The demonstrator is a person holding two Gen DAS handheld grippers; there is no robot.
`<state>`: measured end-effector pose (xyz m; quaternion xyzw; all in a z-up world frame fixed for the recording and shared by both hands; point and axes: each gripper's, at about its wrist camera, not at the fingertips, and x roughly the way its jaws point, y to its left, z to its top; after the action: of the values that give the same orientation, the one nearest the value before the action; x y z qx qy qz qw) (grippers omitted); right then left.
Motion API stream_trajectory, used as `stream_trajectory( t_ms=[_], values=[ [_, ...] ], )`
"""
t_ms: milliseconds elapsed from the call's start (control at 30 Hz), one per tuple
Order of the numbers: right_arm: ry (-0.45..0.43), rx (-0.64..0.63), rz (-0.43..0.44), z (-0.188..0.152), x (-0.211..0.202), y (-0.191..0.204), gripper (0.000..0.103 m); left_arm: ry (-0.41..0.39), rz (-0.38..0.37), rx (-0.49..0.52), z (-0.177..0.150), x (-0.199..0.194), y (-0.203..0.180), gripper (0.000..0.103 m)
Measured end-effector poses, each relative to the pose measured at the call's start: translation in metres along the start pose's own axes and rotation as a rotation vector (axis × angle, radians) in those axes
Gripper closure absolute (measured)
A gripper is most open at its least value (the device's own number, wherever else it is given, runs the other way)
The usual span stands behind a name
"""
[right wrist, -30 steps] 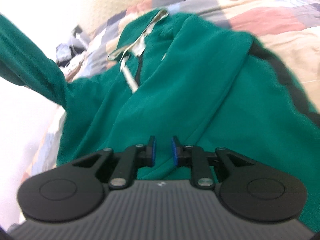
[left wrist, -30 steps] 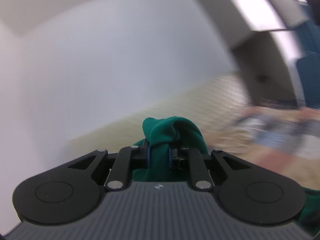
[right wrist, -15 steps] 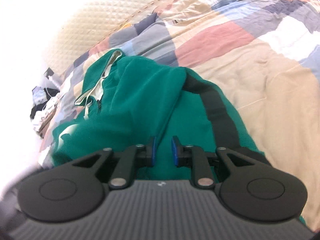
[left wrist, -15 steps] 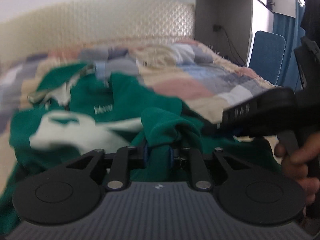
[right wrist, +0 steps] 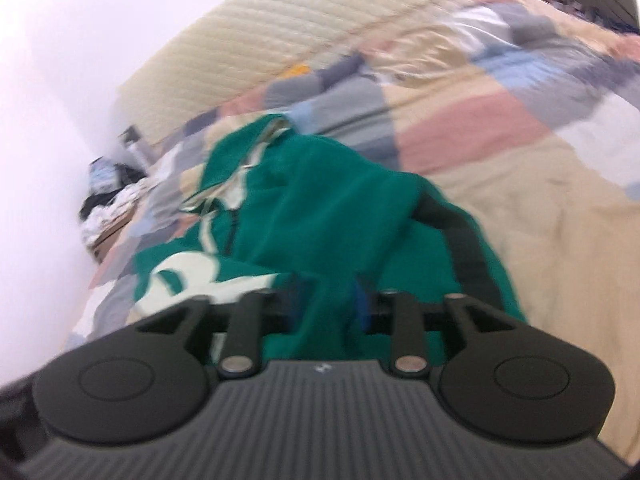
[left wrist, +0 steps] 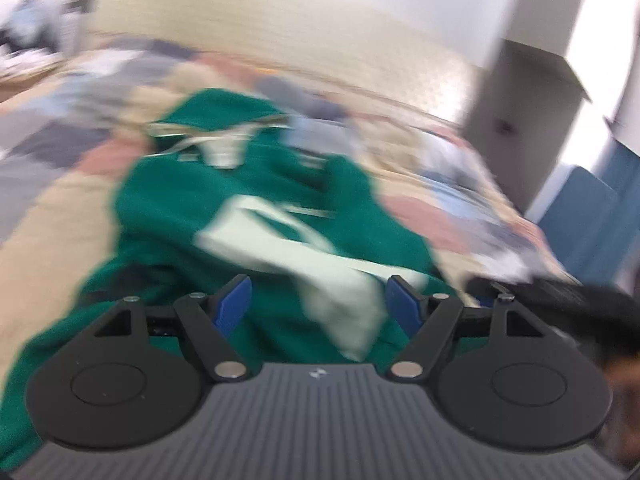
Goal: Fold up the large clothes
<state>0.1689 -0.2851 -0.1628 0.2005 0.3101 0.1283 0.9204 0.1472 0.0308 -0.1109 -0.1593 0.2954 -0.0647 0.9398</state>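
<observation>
A green hooded sweatshirt (left wrist: 256,200) with a white print and a black stripe lies bunched on the patchwork bed; it also shows in the right wrist view (right wrist: 320,216). My left gripper (left wrist: 318,306) is open wide just above its near part, with a white patch of the print between the jaws, not gripped. My right gripper (right wrist: 326,308) hangs over the near hem with green cloth between its blue pads (right wrist: 360,308); the blur hides whether they pinch it. The right gripper's black body shows at the right edge of the left wrist view (left wrist: 560,300).
A patchwork bedspread (right wrist: 500,168) covers the bed, with a quilted beige headboard (right wrist: 280,40) behind. A cluttered side table (right wrist: 108,200) stands at the left. A grey cabinet (left wrist: 520,120) and a blue chair (left wrist: 592,224) stand at the right.
My left gripper has opened and let go of the green fold it held. The right gripper's jaws have parted a little around the cloth. Both views have swung over the sweatshirt.
</observation>
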Motion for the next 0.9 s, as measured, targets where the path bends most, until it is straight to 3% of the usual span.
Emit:
stream_trajectory(
  t_ms=[100, 200, 267, 333, 467, 600, 667, 700, 733, 833, 900],
  values=[
    [0.028, -0.073, 0.081, -0.009, 0.004, 0.019, 0.052, 0.02, 0.085, -0.081, 0.008, 0.018, 0.029, 0.025],
    [0.039, -0.178, 0.138, -0.016, 0.013, 0.046, 0.051, 0.028, 0.185, -0.069, 0.013, 0.035, 0.055, 0.026],
    [0.047, -0.259, 0.16, -0.019, 0.023, 0.066, 0.044, 0.04, 0.2, -0.087, 0.013, 0.048, 0.07, 0.026],
    [0.063, -0.376, 0.181, -0.023, 0.038, 0.091, 0.044, 0.044, 0.213, -0.114, 0.013, 0.059, 0.088, 0.026],
    [0.063, -0.631, 0.148, -0.035, 0.071, 0.14, 0.043, 0.057, 0.267, -0.109, 0.006, 0.083, 0.116, 0.026],
    [0.095, -0.765, 0.142, -0.043, 0.112, 0.165, 0.046, 0.088, 0.252, -0.143, 0.0, 0.102, 0.138, 0.025],
    [0.119, -0.831, 0.093, -0.051, 0.133, 0.171, 0.047, 0.083, 0.244, -0.155, -0.002, 0.106, 0.141, 0.025],
    [0.109, -0.858, 0.069, -0.054, 0.14, 0.17, 0.053, 0.082, 0.239, -0.158, -0.002, 0.109, 0.142, 0.025],
    [0.092, -0.865, 0.059, -0.055, 0.144, 0.17, 0.066, 0.081, 0.233, -0.163, -0.002, 0.111, 0.144, 0.025],
    [0.072, -0.818, 0.063, -0.048, 0.147, 0.167, 0.089, 0.067, 0.219, -0.174, -0.002, 0.114, 0.148, 0.026],
    [0.06, -0.759, 0.086, -0.032, 0.144, 0.168, 0.093, 0.045, 0.199, -0.184, 0.0, 0.113, 0.149, 0.026]
  ],
)
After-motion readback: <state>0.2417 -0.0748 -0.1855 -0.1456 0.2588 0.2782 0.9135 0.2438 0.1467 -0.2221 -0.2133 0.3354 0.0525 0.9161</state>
